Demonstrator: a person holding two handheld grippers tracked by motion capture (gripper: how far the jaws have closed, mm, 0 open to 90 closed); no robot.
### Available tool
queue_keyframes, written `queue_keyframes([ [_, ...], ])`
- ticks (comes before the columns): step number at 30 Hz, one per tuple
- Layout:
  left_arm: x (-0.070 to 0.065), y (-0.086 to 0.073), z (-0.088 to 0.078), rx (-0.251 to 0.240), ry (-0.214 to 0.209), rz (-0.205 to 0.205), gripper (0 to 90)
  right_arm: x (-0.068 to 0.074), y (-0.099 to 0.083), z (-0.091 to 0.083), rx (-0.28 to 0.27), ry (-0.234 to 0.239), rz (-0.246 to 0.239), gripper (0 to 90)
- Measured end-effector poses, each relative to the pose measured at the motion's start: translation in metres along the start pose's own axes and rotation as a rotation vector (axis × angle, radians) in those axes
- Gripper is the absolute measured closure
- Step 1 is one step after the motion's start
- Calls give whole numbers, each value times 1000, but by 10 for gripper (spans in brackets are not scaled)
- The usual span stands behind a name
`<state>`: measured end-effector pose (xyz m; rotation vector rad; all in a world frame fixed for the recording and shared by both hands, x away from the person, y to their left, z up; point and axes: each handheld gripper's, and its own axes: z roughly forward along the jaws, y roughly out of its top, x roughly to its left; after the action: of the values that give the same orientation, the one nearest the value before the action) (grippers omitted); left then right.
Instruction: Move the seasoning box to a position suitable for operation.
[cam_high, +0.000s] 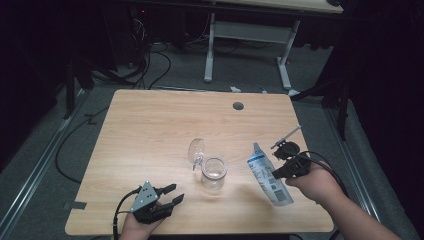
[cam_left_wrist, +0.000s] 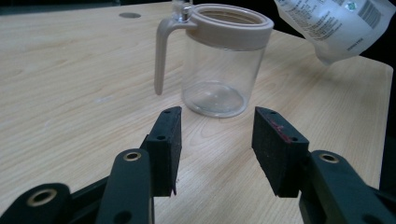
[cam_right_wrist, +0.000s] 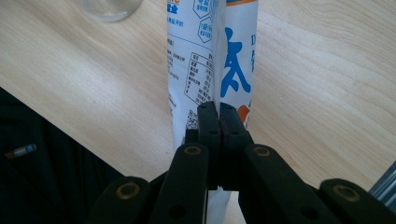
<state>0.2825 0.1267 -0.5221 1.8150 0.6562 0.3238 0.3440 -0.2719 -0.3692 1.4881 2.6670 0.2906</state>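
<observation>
A clear glass jar (cam_high: 213, 174) with a beige rim and handle stands in the middle of the wooden table (cam_high: 150, 130), its hinged lid (cam_high: 196, 149) flipped open to the far left. My left gripper (cam_high: 172, 194) rests near the front edge, open, pointing at the jar (cam_left_wrist: 219, 60) with nothing between its pads (cam_left_wrist: 166, 144). My right gripper (cam_high: 277, 162) is shut on a white and blue printed pouch (cam_high: 267, 175), which hangs tilted above the table to the right of the jar. In the right gripper view the jaws pinch the pouch (cam_right_wrist: 210, 56) at its seam.
A round cable hole (cam_high: 238, 106) sits near the table's far edge. Beyond the table stand a white desk frame (cam_high: 250, 45) and loose cables (cam_high: 145, 65) on the floor. The surroundings are dark.
</observation>
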Motion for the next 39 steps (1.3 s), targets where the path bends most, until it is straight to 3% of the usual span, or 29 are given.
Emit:
queue_keyframes([
  [4,-7,1,7,11,-7,26,504,2,0,2,30,2,-17,900],
  [6,-11,3,12,21,-9,48,501,3,1,2,42,4,-4,900],
  [11,-21,7,21,35,-10,91,476,7,2,-1,24,2,-18,900],
  [12,-28,10,26,45,-14,116,473,9,2,-5,9,-2,-20,900],
  [19,-46,18,47,40,-60,121,453,14,1,-14,5,-5,-27,900],
  [24,-63,22,70,19,-83,165,438,19,2,-16,17,-8,-28,900],
  [29,-72,26,85,12,-101,157,437,24,4,-16,16,-5,-14,900],
  [33,-77,27,97,40,-111,156,420,27,8,-17,7,-4,-31,900],
  [37,-80,29,103,35,-133,142,423,34,11,-19,4,0,-37,900],
  [39,-81,30,105,36,-135,155,425,37,12,-21,-1,4,-42,900],
])
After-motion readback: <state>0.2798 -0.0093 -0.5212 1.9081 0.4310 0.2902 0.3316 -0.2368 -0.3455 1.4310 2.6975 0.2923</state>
